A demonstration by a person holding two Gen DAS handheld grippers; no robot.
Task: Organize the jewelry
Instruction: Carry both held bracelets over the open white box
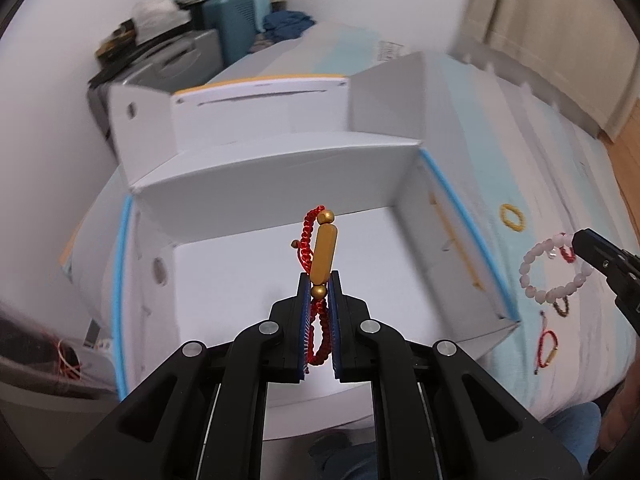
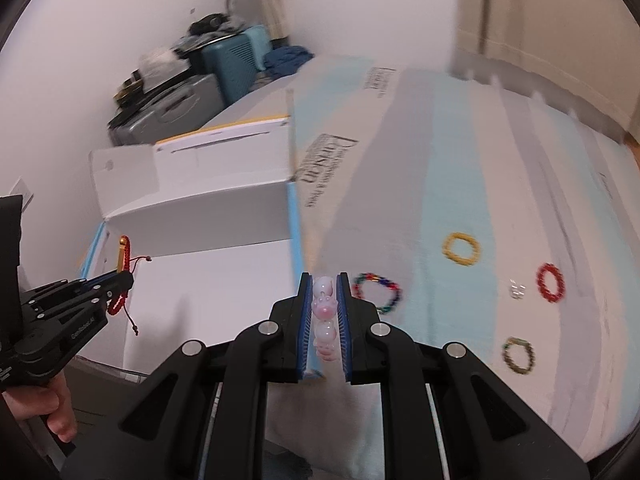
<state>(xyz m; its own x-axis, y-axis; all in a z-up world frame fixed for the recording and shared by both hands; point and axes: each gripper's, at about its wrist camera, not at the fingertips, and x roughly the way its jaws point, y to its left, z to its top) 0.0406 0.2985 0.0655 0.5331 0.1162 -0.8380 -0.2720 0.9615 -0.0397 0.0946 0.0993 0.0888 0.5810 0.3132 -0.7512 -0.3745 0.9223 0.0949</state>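
My left gripper (image 1: pixel 319 284) is shut on a red cord bracelet with a gold bar bead (image 1: pixel 323 254) and holds it over the open white box (image 1: pixel 280 184). It also shows in the right wrist view (image 2: pixel 120 280) with the red bracelet (image 2: pixel 124 258). My right gripper (image 2: pixel 324 284) is shut on a pink bead bracelet (image 2: pixel 323 312) just right of the box's wall (image 2: pixel 294 220). In the left wrist view the pink bracelet (image 1: pixel 536 276) hangs from the right gripper (image 1: pixel 576 246).
On the striped bed cover (image 2: pixel 460 160) lie a yellow ring (image 2: pixel 461 249), a multicoloured bracelet (image 2: pixel 376 292), a red ring (image 2: pixel 550 282), a dark bead bracelet (image 2: pixel 519 355) and a small clear piece (image 2: pixel 517 289). Another red cord bracelet (image 1: pixel 548 346) lies near the box. Suitcases (image 2: pixel 224 68) stand behind.
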